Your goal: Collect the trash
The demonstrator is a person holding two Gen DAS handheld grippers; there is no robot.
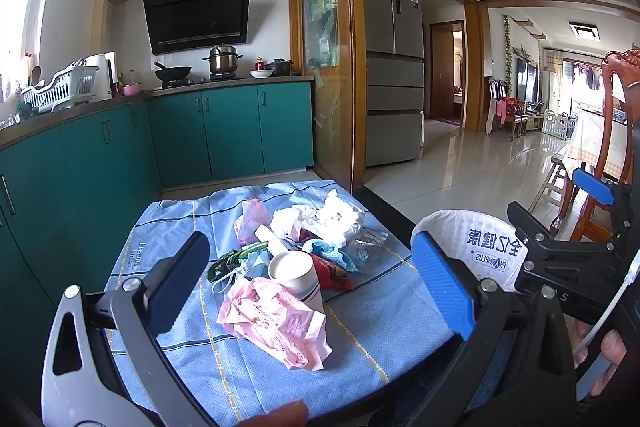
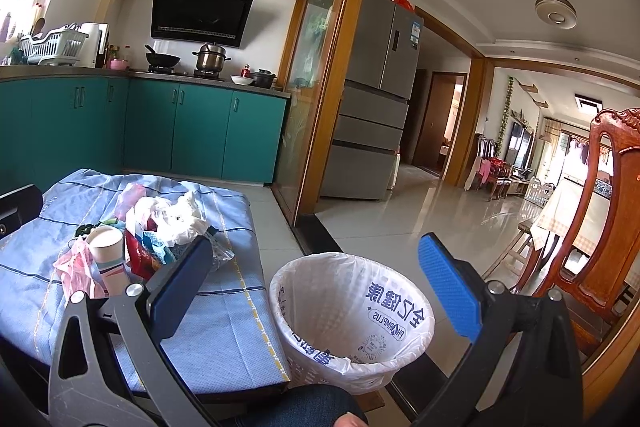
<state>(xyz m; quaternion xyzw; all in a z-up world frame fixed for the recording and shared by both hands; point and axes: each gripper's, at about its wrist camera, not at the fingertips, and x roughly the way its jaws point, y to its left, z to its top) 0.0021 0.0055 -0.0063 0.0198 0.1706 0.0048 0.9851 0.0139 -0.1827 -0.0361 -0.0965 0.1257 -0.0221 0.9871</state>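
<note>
A: Left gripper (image 1: 308,281) spread wide, nothing between its blue pads, hanging over the near edge of the table. Straight ahead at twelve o'clock, a crumpled pink wrapper (image 1: 274,323) lies right in the gap.

B: Touching the wrapper's far side is a paper cup (image 1: 297,277), upright with its mouth tipped toward the camera. Behind the cup sits the rest of the trash pile (image 1: 320,227): white tissue wads, a pink plastic bag, a red snack packet, something leafy green at about ten o'clock.

A: All of it on a blue checked tablecloth (image 1: 192,223). Now the right gripper (image 2: 316,273), also released, jaws wide, holding nothing.

B: And dead centre between its fingers, below them, stands the wastebasket (image 2: 352,315), on the floor just beside the table's right edge. White liner bag with blue printing, folded over the rim; no trash visible inside.

A: From the right wrist the pile is off at ten o'clock, the cup (image 2: 108,259) nearest. In the left view the right gripper itself shows at three o'clock, above the basket (image 1: 468,243).

B: Further out: teal kitchen cabinets (image 2: 200,131), a carved wooden chair (image 2: 600,211) at three o'clock.
</note>
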